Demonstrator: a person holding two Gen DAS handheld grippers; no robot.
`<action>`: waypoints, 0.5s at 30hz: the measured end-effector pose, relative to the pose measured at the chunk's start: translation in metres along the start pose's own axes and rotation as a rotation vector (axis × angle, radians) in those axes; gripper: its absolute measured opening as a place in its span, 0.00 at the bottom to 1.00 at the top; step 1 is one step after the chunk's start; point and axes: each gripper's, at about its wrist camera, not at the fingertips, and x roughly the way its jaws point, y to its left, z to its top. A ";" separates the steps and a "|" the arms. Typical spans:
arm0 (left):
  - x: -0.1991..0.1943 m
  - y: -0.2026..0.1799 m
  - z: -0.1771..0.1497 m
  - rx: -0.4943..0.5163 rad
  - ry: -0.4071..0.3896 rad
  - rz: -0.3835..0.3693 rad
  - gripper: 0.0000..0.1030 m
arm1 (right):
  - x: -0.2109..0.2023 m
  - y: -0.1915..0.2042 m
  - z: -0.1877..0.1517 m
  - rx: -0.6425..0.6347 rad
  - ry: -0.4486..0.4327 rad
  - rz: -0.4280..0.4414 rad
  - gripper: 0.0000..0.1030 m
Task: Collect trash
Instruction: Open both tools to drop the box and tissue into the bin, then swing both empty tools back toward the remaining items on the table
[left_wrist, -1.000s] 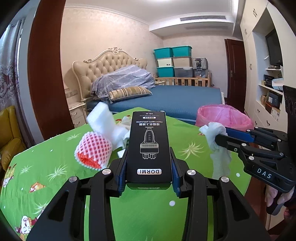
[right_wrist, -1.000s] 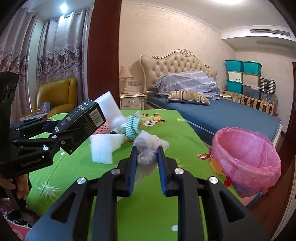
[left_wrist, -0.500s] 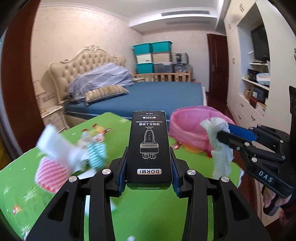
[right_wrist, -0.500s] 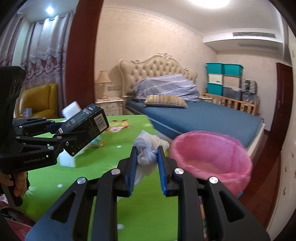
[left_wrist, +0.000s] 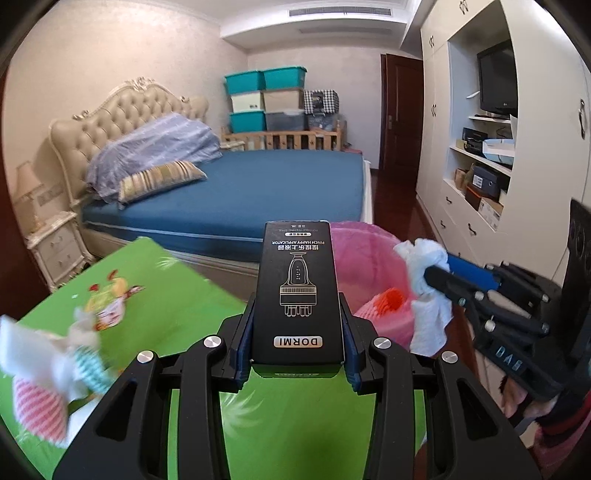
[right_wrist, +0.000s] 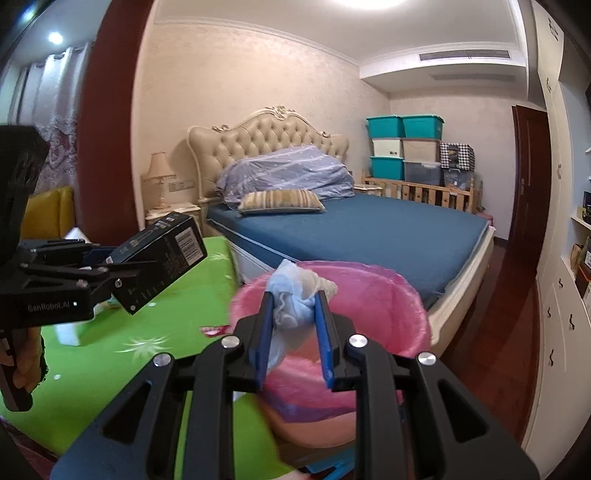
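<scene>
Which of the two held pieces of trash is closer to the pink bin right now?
The crumpled white tissue in the right gripper, at the pink-lined bin's rim. The black DORMI box in the left gripper is over the green table.

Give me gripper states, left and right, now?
Left gripper: closed on the black box.
Right gripper: closed on the crumpled tissue.

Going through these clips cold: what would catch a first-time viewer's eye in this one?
Probably the tall black cardboard box marked DORMI, clamped between the left gripper fingers in the centre of the left wrist view. Next, the crumpled white tissue wad pinched in the right gripper, poised at the pink-lined round trash bin that stands beside the bright green tablecloth. Behind it all lies a blue bed.
</scene>
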 end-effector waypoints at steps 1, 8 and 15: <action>0.007 0.001 0.004 -0.008 0.004 -0.022 0.37 | 0.004 -0.002 0.001 -0.010 0.002 -0.010 0.21; 0.069 -0.001 0.031 -0.050 0.060 -0.060 0.37 | 0.033 -0.033 0.010 -0.016 0.013 -0.058 0.22; 0.102 -0.009 0.044 -0.033 0.081 -0.043 0.59 | 0.052 -0.045 0.005 -0.027 0.009 -0.055 0.63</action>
